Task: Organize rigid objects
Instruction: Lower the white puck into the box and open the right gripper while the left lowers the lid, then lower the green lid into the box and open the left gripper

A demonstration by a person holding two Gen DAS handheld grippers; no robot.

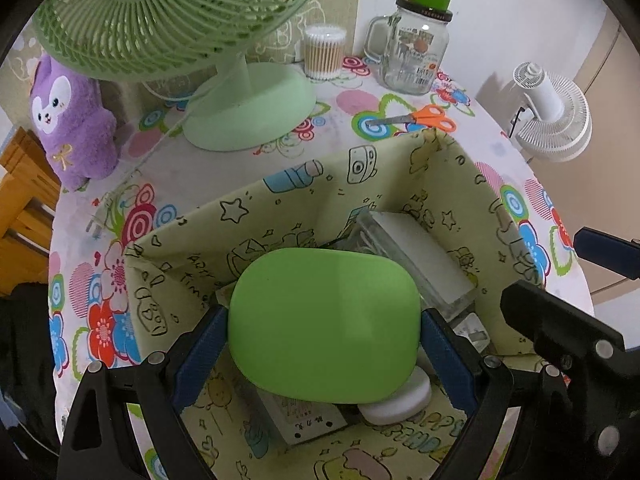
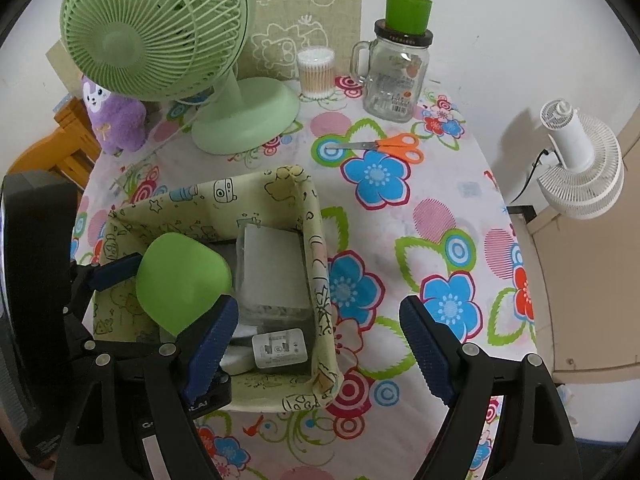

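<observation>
Round table under a flowered cloth (image 2: 440, 216), bearing 1 pale-green desk fan (image 2: 244, 120), orange-handled scissors (image 2: 384, 146), glass handled jar (image 2: 394, 76), cotton-swab tub (image 2: 315, 72), purple plush toy (image 2: 116, 116), printed fabric storage box (image 2: 316, 264)

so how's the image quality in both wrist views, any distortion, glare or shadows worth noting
Left wrist view: strong fisheye bending with black corners; the smooth green rounded case held in the left gripper carries a soft sheen, and the inside of the yellow-green printed fabric basket is dim. Right wrist view: same curvature; the white clip-on fan throws a soft shadow on the wall, and the clear glass handled jar shows mild reflections.
</observation>
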